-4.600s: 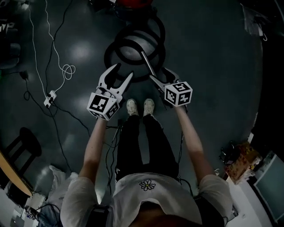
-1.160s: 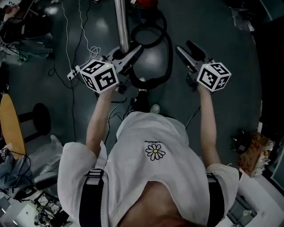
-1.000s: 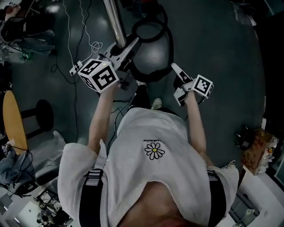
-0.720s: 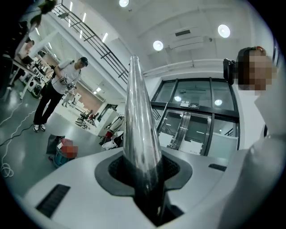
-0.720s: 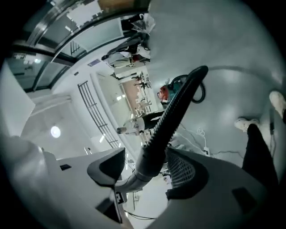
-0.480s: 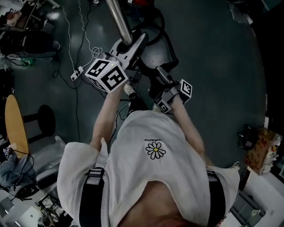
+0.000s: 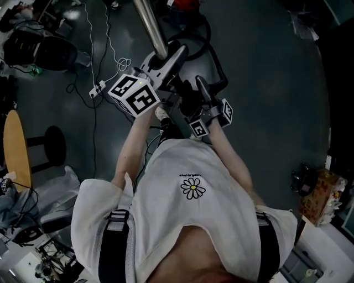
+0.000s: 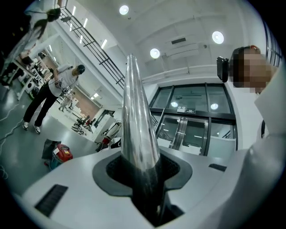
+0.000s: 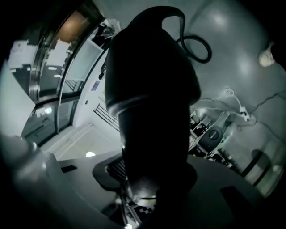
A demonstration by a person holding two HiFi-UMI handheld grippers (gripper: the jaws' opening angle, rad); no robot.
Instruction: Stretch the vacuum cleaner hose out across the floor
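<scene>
My left gripper (image 7: 165, 56) is shut on the vacuum cleaner's chrome tube (image 7: 150, 25), which runs up and away from me. The left gripper view shows the tube (image 8: 136, 120) clamped in the pads' notches. My right gripper (image 7: 191, 88) sits close beside the left one and points up and to the left. Its jaws have just been closing, and the black hose handle (image 9: 149, 98) fills the gap between the pads. The black hose (image 7: 213, 41) lies looped on the dark floor beyond both grippers, near the red cleaner body (image 7: 185, 4).
A white cable and power strip (image 7: 98, 87) lie on the floor at the left. A round stool (image 7: 52, 138) and a wooden tabletop (image 7: 14, 149) stand further left. Boxes (image 7: 312, 190) sit at the right. A person (image 8: 49, 89) stands far off in the room.
My right gripper has swung left, rolled over, and closed in on the black handle beside the left gripper. The left gripper has lifted the tube slightly.
</scene>
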